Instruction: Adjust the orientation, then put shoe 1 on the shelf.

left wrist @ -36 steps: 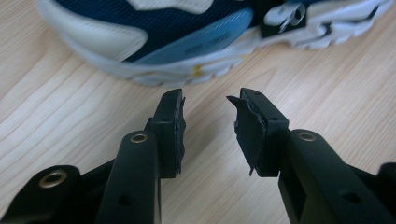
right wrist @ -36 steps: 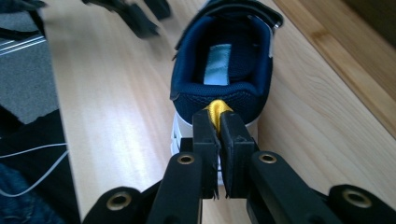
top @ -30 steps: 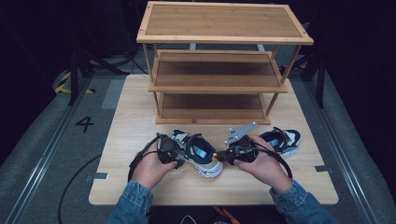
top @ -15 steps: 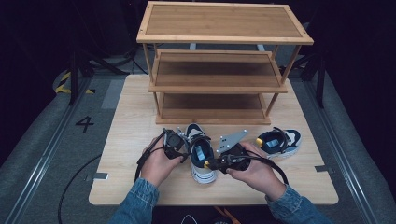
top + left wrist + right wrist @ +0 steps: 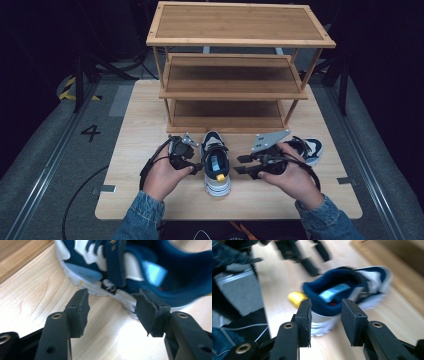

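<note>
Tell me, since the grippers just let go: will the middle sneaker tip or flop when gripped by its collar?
The sneaker sits flat on a wide sole, so tipping seems unlikely. Its padded fabric collar would probably squash and flex.

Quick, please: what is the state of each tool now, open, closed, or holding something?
Left tool: open, just opening, holding nothing, beside the shoe.
Right tool: open, just opening, holding nothing.
</note>
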